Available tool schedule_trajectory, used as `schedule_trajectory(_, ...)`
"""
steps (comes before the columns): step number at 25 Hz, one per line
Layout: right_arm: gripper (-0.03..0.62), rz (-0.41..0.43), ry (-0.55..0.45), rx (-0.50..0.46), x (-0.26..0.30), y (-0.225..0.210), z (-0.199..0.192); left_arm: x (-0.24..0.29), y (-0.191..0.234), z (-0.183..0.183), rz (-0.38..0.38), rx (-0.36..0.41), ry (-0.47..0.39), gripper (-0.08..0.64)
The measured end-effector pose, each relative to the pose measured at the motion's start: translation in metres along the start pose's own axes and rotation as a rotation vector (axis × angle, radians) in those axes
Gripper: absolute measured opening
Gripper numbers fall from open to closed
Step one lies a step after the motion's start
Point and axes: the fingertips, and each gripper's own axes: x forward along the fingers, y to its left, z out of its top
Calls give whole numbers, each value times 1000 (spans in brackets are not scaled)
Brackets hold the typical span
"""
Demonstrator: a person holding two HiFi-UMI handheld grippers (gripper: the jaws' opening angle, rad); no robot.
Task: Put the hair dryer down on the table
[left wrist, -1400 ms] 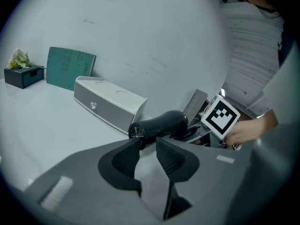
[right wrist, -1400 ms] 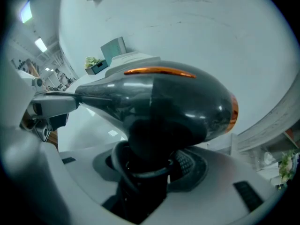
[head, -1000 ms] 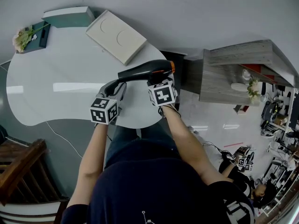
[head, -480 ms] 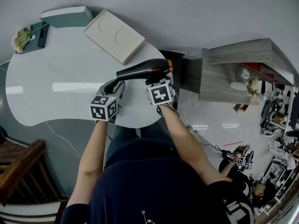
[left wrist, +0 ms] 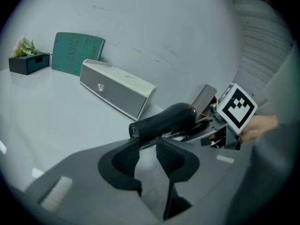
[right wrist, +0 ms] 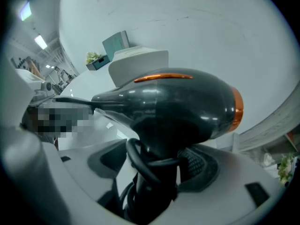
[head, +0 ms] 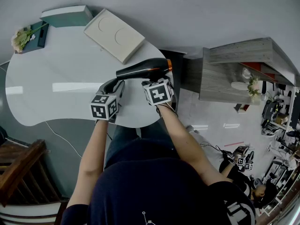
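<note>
Right hand-held gripper [right wrist: 157, 165] jaws just opening, spread around dryer [right wrist: 173, 107] handle: I judge release, dryer seemingly resting on surface [head: 61, 69] near edge. Left hand-held gripper [left wrist: 147, 149] spread, empty, beside nozzle as guard.

Left forearm [head: 91, 153]: bare, reaching forward from the torso over the near edge of the bench [head: 56, 88]. Left gripper [head: 115, 83]: angled moderately downward, marker cube [head: 104, 108] facing up. Its jaws stand apart with nothing between the pads; the tips are just short of the hair dryer [head: 145, 69] nozzle.

Right forearm [head: 183, 135]: bare, running diagonally in from the right. Right gripper [head: 152, 81]: pitched steeply downward, marker cube [head: 158, 93] uppermost. Its jaws have just been opening. The hair dryer handle, wrapped in cord, stands between them, with a light gap showing at each pad, so no clamping pressure is evident.

The two grippers sit close together, side by side.
</note>
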Motion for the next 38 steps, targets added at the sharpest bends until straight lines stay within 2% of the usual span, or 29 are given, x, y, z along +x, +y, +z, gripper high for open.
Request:
schedule_trajectory(3, 327, -40, 5, -5, -3, -2, -1, 0, 0, 0, 2, -4, -1, 120)
schedule_trajectory(10, 331, -80, -5, -3, -15, -11, -1, 0, -1, 0, 8, -14, -7, 120)
schedule_trajectory(22, 328, -122, -154, 63, -63, -20, 9, -22, -7, 18, 33, 0, -88, 114)
schedule_trajectory(23, 310, -118, -170, 66, -66, -19, 11, -24, -9, 21, 34, 3, -99, 110)
schedule_trajectory(26, 180, -112, -251, 74, -83, -17, 20, -33, -17, 30, 35, 22, -130, 106)
schedule_trajectory(29, 60, -150, -326, 82, -103, -21, 26, -44, -30, 41, 24, 44, -173, 100)
schedule_trajectory(34, 14, -173, -423, 101, -135, -26, 32, -67, -52, 59, 34, 88, -245, 48)
schedule_trajectory(38, 11, -184, -509, 92, -163, -26, 41, -87, -67, 75, 63, 122, -308, 13)
